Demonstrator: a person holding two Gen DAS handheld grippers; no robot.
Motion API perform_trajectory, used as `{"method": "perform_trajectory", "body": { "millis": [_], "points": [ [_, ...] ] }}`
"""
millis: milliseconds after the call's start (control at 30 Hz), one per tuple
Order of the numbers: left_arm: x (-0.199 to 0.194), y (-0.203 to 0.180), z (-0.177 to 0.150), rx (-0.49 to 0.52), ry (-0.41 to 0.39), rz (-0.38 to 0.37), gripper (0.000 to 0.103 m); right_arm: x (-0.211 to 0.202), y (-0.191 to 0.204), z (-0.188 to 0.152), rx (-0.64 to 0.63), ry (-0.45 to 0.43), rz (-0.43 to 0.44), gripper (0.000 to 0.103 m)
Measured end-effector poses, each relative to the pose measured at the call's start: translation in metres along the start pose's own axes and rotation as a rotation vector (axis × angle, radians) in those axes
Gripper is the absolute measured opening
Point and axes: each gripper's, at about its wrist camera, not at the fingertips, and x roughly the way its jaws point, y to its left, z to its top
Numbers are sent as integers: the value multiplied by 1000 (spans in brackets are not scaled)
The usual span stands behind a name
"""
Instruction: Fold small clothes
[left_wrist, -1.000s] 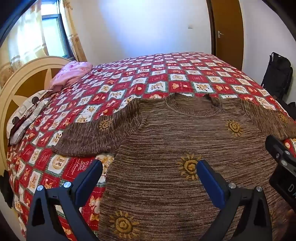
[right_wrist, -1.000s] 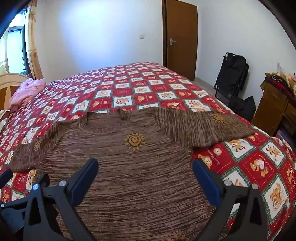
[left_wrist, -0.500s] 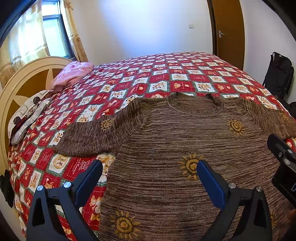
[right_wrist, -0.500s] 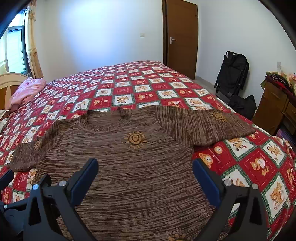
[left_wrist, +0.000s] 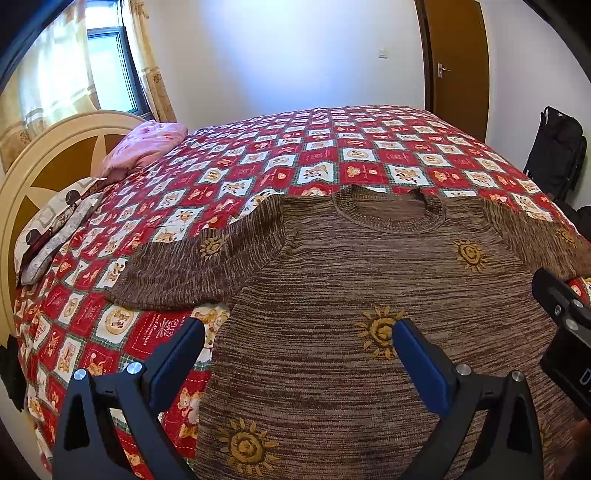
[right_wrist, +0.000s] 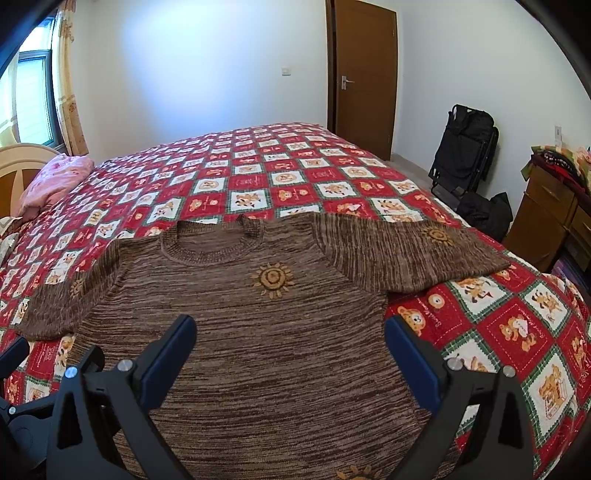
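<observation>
A brown knitted sweater (left_wrist: 362, 280) (right_wrist: 236, 332) with yellow sun motifs lies flat, front up, on the bed, both short sleeves spread sideways and the neck toward the far side. My left gripper (left_wrist: 295, 339) hovers open above the sweater's left lower body, near the left sleeve (left_wrist: 177, 273). Over the right lower body my right gripper (right_wrist: 290, 332) stands open, with the right sleeve (right_wrist: 413, 254) beyond it. Neither holds any cloth. The right gripper's black body (left_wrist: 565, 332) shows at the right edge of the left wrist view.
The bed carries a red and white patchwork quilt (right_wrist: 295, 173). A pink pillow (left_wrist: 144, 144) and a cream headboard (left_wrist: 48, 155) are at the left. A black bag (right_wrist: 465, 151), a wooden dresser (right_wrist: 550, 214) and a door (right_wrist: 364, 74) are to the right.
Both grippers have drawn back and risen slightly, so a little more of the sweater's lower body shows. The sweater has not moved.
</observation>
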Motion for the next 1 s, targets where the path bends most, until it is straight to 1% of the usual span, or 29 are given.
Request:
{"method": "perform_trajectory", "body": {
  "millis": [1000],
  "points": [
    [-3, 3, 0, -16, -7, -25, 102, 7, 0, -2, -6, 33, 1, 103]
  ]
}}
